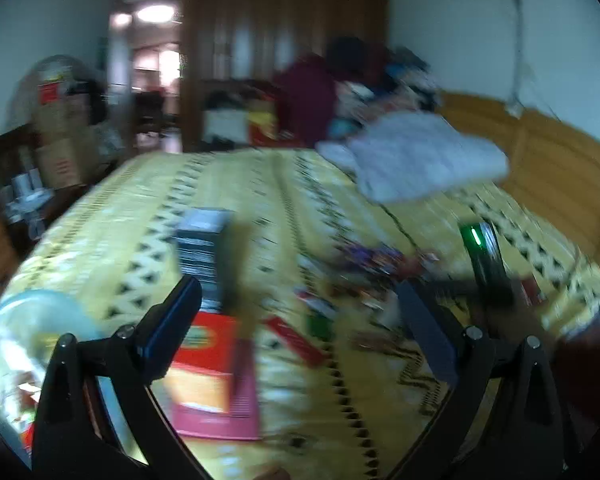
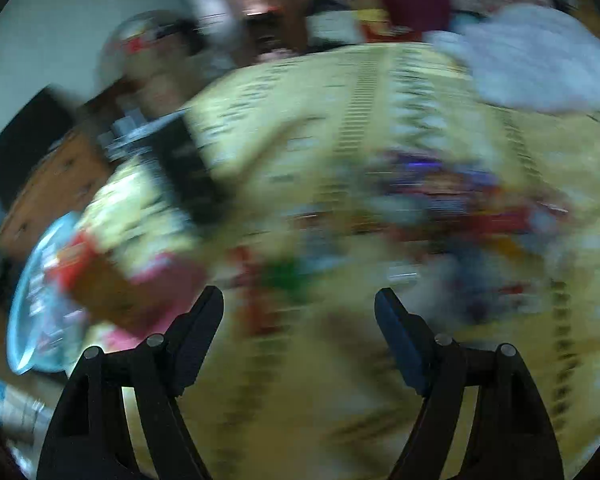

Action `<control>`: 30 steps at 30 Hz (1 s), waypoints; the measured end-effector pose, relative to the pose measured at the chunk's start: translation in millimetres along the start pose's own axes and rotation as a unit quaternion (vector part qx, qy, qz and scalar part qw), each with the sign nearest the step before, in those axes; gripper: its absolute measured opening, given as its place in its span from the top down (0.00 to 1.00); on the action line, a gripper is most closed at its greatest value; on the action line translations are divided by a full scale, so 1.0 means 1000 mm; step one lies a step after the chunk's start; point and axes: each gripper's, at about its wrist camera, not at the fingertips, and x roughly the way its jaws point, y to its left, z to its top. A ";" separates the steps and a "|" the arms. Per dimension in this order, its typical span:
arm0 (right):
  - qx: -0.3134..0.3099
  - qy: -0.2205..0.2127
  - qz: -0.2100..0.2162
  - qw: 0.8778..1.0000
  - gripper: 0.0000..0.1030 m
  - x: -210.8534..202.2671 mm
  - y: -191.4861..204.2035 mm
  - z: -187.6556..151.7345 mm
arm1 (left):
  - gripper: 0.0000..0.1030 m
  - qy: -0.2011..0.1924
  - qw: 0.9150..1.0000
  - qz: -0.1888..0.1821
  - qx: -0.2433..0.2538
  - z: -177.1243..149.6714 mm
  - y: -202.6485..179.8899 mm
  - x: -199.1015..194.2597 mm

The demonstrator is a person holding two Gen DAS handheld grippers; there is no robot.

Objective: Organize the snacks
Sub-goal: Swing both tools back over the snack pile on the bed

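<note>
Loose snack packets (image 1: 364, 264) lie scattered on a bed with a yellow patterned cover (image 1: 260, 184). A black box (image 1: 204, 256) stands upright, and a red box (image 1: 212, 376) lies flat in front of it. A clear round tub (image 1: 24, 344) holding packets sits at the left edge. My left gripper (image 1: 300, 304) is open above the cover, with only bedding and small packets beyond its fingers. The right wrist view is heavily blurred. In it my right gripper (image 2: 300, 304) is open and empty, with the snack pile (image 2: 440, 200) ahead, the black box (image 2: 192, 176) and the tub (image 2: 40, 300) at left.
A folded white blanket (image 1: 420, 156) lies at the far right of the bed beside an orange wooden headboard (image 1: 560, 160). Piled clothes (image 1: 360, 80) and a brown wardrobe (image 1: 284, 40) stand beyond. A dark housing with a green light (image 1: 490, 268) hangs at right. Boxes clutter the left floor (image 1: 56, 152).
</note>
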 end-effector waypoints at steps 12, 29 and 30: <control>0.005 0.085 -0.031 0.996 0.25 0.180 -0.119 0.152 | 0.04 0.113 0.993 -0.022 -0.014 -0.045 -0.034 0.113; -0.181 0.229 0.073 0.954 0.16 0.159 0.013 0.005 | 0.04 0.121 0.992 -0.017 -0.025 -0.063 -0.023 0.069; -0.175 0.231 0.086 0.953 0.16 0.147 0.015 -0.006 | 0.04 0.124 0.992 -0.019 -0.025 -0.067 -0.022 0.066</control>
